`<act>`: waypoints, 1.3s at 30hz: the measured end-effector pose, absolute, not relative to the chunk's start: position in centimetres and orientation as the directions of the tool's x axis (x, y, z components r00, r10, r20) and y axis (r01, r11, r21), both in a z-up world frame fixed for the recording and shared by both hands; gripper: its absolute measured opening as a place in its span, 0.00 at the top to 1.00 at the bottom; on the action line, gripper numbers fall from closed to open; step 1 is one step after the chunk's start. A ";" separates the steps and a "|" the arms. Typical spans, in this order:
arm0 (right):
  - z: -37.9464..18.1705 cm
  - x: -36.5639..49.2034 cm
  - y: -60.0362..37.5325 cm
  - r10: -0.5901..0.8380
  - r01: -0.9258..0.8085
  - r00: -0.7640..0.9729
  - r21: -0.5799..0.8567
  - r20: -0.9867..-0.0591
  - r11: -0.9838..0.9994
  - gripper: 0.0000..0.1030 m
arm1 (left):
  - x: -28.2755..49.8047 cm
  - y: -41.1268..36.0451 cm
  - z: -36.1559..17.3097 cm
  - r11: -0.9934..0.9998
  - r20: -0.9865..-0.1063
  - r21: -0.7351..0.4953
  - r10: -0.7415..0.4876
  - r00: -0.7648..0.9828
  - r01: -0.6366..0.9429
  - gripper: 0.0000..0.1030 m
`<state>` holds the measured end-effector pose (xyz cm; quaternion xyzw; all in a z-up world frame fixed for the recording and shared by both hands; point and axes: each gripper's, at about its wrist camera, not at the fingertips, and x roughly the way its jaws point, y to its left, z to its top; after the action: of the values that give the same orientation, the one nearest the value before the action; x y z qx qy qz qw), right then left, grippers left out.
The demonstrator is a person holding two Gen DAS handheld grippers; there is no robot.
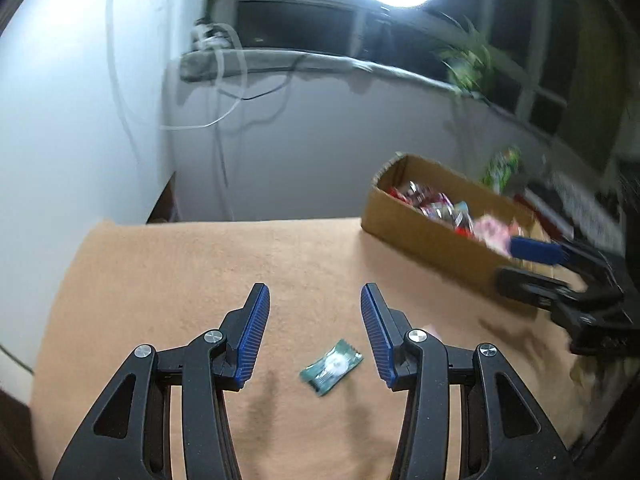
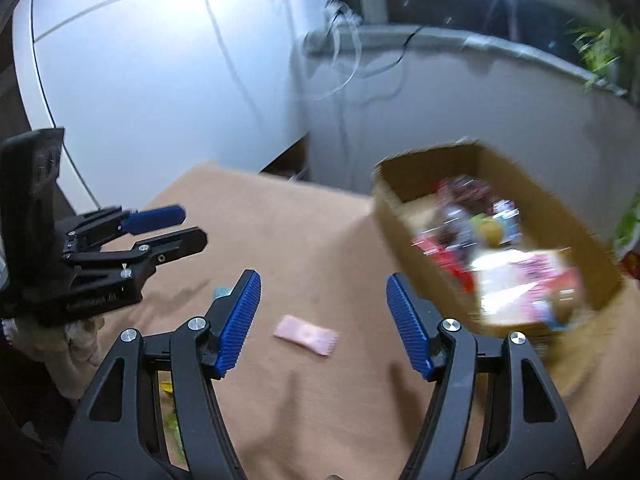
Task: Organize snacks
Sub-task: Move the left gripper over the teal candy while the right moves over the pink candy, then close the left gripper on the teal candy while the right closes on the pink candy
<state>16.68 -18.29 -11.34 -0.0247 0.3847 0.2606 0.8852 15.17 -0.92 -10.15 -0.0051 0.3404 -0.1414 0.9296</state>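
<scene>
green-wrapped candy (image 1: 331,367) lies flat on the tan worktop (image 1: 200,272), just ahead of the left hand-held gripper (image 1: 315,330) and between the lines of its spread, empty fingers; its long axis runs diagonally across the gap, so a small roll of the wrist looks needed. a pink candy (image 2: 306,334) sits likewise before the right hand-held gripper (image 2: 324,324), whose jaws are opening with nothing pinched. each hand is nearer its own piece. farther right stands the cardboard box (image 1: 420,236), already holding snacks.
</scene>
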 end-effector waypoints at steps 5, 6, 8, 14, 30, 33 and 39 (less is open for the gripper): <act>-14.2 17.5 -16.3 0.467 -0.536 0.466 0.181 -0.752 0.825 0.36 | 15.0 0.1 -11.7 0.955 -0.660 -0.129 -0.284 0.695 0.267 0.55; -14.7 17.6 -16.2 0.469 -0.534 0.454 0.190 -0.758 0.824 0.42 | 15.2 0.7 -12.1 0.953 -0.669 -0.152 -0.294 0.683 0.262 0.55; -15.5 18.1 -16.5 0.480 -0.523 0.425 0.224 -0.768 0.822 0.48 | 15.8 1.6 -13.0 0.949 -0.687 -0.200 -0.313 0.656 0.244 0.56; -16.8 19.6 -17.1 0.513 -0.494 0.367 0.305 -0.776 0.814 0.53 | 17.0 2.0 -14.6 0.919 -0.710 -0.322 -0.394 0.584 0.228 0.60; -18.3 19.1 -17.3 0.526 -0.522 0.291 0.327 -0.799 0.787 0.53 | 17.7 0.9 -16.5 0.898 -0.746 -0.351 -0.439 0.500 0.266 0.67; -18.2 18.5 -15.6 0.460 -0.557 0.332 0.223 -0.823 0.800 0.58 | 16.8 0.2 -16.4 0.916 -0.760 -0.275 -0.394 0.517 0.293 0.67; -18.1 17.9 -14.9 0.389 -0.574 0.379 0.117 -0.839 0.811 0.72 | 15.8 -2.1 -16.2 0.925 -0.781 -0.116 -0.310 0.542 0.361 0.67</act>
<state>17.87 -14.93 -18.14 -0.0971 0.4744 0.2919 0.8248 15.78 -2.12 -16.24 0.0294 0.4389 -0.1912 0.8775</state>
